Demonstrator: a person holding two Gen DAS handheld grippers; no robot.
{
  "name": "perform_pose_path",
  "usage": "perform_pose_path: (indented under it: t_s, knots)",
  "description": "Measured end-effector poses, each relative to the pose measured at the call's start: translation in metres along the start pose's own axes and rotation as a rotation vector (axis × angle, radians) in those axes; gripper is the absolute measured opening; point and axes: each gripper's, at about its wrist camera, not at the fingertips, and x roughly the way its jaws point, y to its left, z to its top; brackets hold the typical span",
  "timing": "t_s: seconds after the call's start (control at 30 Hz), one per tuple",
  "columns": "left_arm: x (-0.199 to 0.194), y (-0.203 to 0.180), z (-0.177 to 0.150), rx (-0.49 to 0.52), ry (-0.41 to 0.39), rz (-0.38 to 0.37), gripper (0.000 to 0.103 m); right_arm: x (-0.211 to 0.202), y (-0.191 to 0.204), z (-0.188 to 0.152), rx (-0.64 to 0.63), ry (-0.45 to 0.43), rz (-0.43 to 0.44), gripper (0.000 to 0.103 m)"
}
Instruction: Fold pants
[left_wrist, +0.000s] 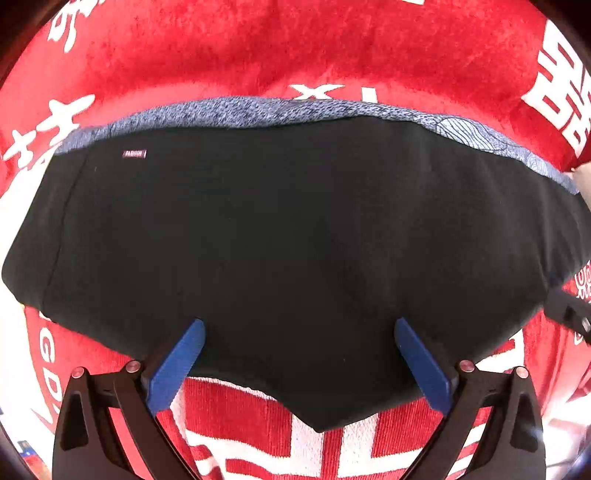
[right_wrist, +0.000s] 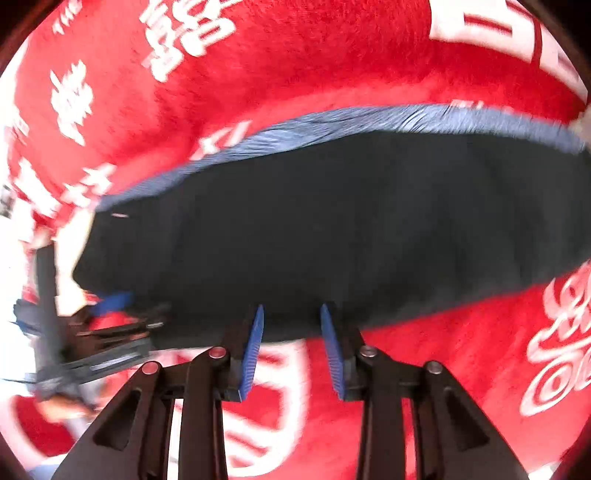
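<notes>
Blue-padded fingers (left_wrist: 184, 354) of the left gripper (left_wrist: 299, 328) stand spread wide just above the near edge of the black pants (left_wrist: 295, 229), with nothing clamped between them. The pants lie folded into a broad, flat shape on a red cloth (left_wrist: 229, 55) with white lettering that covers the surface, a grey-blue patterned band (left_wrist: 236, 110) running along their far edge and a small label (left_wrist: 134, 153) near the far left corner. In the blurred right wrist view, the right gripper (right_wrist: 291, 310) hangs over the same near edge of the pants (right_wrist: 332, 229), its fingers (right_wrist: 255, 339) parted narrowly and gripping nothing. The left gripper (right_wrist: 114, 306) shows as a smeared dark shape at that view's left side.
</notes>
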Motion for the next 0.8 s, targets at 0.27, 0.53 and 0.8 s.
perform_pose_path:
  t_s: [0.27, 0.53, 0.8]
  knots:
    - [0.0, -0.004, 0.0, 0.001, -0.005, 0.011, 0.103, 0.025, -0.004, -0.016, 0.22, 0.045, 0.165, 0.037]
    - [-0.006, -0.012, -0.007, 0.037, -0.025, 0.058, 0.103, 0.032, -0.034, -0.037, 0.404, 0.085, 0.147, 0.006]
    - [-0.032, -0.017, 0.041, 0.008, -0.072, 0.0, 0.103, -0.022, -0.025, -0.017, 0.154, -0.025, -0.047, 0.05]
